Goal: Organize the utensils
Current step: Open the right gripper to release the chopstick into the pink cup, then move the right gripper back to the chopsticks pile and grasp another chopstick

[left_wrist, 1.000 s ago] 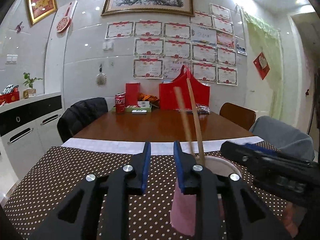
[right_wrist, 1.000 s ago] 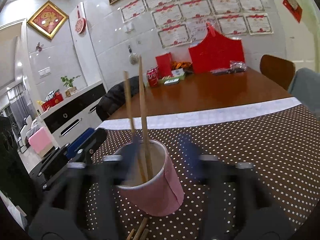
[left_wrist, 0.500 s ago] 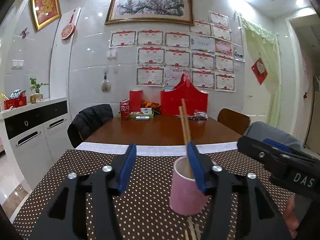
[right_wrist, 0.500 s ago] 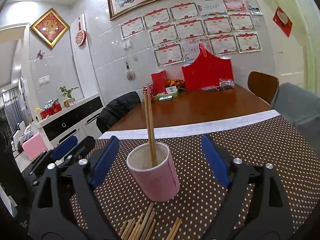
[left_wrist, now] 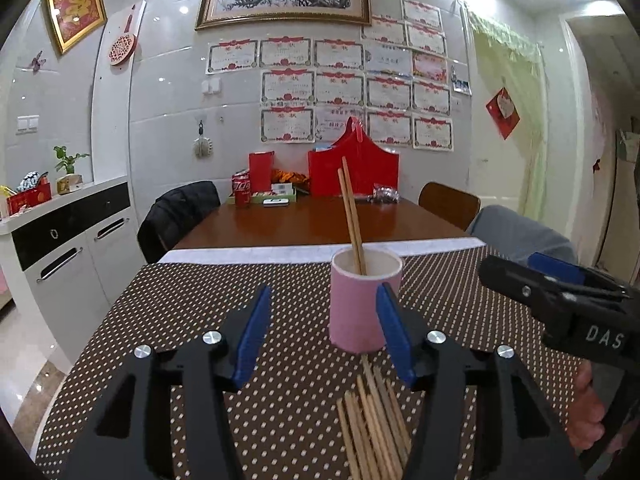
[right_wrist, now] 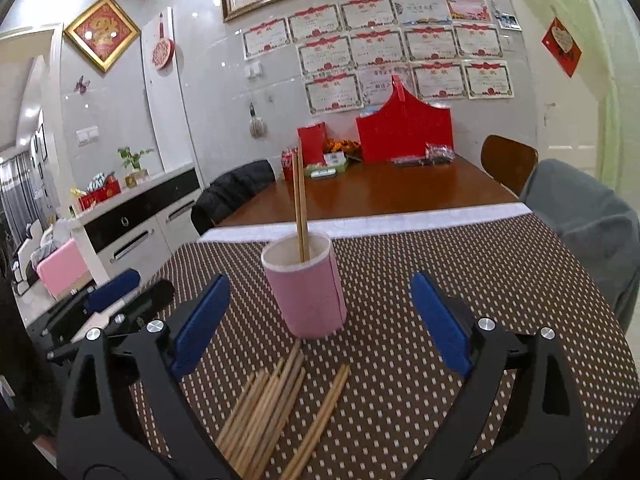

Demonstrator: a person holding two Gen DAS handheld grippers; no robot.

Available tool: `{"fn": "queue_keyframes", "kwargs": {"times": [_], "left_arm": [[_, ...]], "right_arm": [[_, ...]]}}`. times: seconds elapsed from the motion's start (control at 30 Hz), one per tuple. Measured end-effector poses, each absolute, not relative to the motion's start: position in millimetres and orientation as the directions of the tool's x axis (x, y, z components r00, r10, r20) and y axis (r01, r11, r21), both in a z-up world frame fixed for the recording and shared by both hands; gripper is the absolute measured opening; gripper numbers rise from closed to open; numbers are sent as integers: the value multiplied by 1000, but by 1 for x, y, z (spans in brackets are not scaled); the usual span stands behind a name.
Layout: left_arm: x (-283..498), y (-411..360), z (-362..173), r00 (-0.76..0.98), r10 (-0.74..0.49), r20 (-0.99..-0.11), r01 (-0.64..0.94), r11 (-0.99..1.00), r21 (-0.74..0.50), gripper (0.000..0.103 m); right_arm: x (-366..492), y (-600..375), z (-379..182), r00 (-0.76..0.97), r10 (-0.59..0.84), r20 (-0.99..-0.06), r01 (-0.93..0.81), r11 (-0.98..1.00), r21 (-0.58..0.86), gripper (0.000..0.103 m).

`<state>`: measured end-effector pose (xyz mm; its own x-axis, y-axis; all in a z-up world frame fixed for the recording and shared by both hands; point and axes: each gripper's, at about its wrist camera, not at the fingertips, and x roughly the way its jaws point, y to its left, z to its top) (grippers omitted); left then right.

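Note:
A pink cup point(left_wrist: 363, 300) stands upright on the dotted cloth with two wooden chopsticks point(left_wrist: 351, 220) in it; it also shows in the right wrist view point(right_wrist: 307, 292), with its chopsticks point(right_wrist: 299, 208). Several loose chopsticks point(left_wrist: 372, 420) lie on the cloth in front of the cup, also seen in the right wrist view point(right_wrist: 272, 404). My left gripper point(left_wrist: 324, 332) is open and empty, just short of the cup. My right gripper point(right_wrist: 316, 320) is open wide and empty, behind the cup and above the loose chopsticks.
The brown dotted cloth point(left_wrist: 168, 320) covers the near end of a wooden table point(left_wrist: 304, 224). A red can point(left_wrist: 241, 194), red boxes and a red bag point(left_wrist: 354, 172) stand at the far end. Chairs point(left_wrist: 176, 216) flank the table. A white cabinet point(left_wrist: 68, 248) stands left.
Both grippers have opened wider and pulled back from the cup. The cup with its two chopsticks now stands farther ahead, and the loose chopsticks have come into view.

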<state>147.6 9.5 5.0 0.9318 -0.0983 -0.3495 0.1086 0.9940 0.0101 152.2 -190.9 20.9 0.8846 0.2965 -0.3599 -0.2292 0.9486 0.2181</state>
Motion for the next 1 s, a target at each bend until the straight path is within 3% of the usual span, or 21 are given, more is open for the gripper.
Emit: {"fn": "queue_keyframes", "kwargs": {"times": [0.83, 1.0], "left_arm": [[129, 35, -79, 745, -142, -652, 127, 989, -71, 55], [130, 38, -93, 693, -175, -699, 144, 984, -104, 55]], "right_arm": [[141, -185, -85, 680, 184, -710, 5, 967, 255, 91], [141, -174, -92, 632, 69, -772, 55, 989, 134, 91]]}}
